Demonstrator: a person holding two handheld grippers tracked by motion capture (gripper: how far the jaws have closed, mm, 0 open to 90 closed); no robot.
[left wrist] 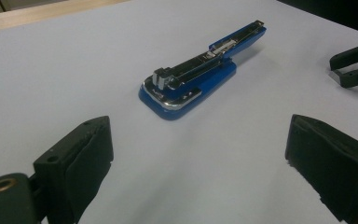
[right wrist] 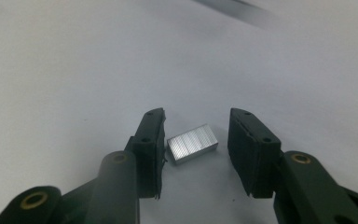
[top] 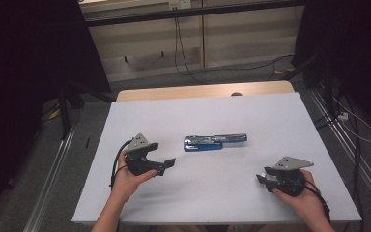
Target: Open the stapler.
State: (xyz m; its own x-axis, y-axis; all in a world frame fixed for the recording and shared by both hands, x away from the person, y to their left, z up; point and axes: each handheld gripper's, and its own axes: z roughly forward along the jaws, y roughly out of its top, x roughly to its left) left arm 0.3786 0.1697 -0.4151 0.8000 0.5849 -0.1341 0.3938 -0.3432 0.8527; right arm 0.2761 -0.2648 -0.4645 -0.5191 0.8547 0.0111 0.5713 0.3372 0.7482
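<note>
On white table (top: 212,193), blue stapler (top: 215,141) lies opened. Right gripper (right wrist: 196,140) jaws apart, straddling staple strip (right wrist: 192,143); careless squeeze may snap strip. Left gripper (left wrist: 198,158) jaws wide, empty.

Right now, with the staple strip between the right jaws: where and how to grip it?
Pinch the staple strip across its two short ends, coming straight down from above. It lies flat on the white table with the open right gripper already straddling it; one end sits near the left jaw, so centre first, then close.
</note>
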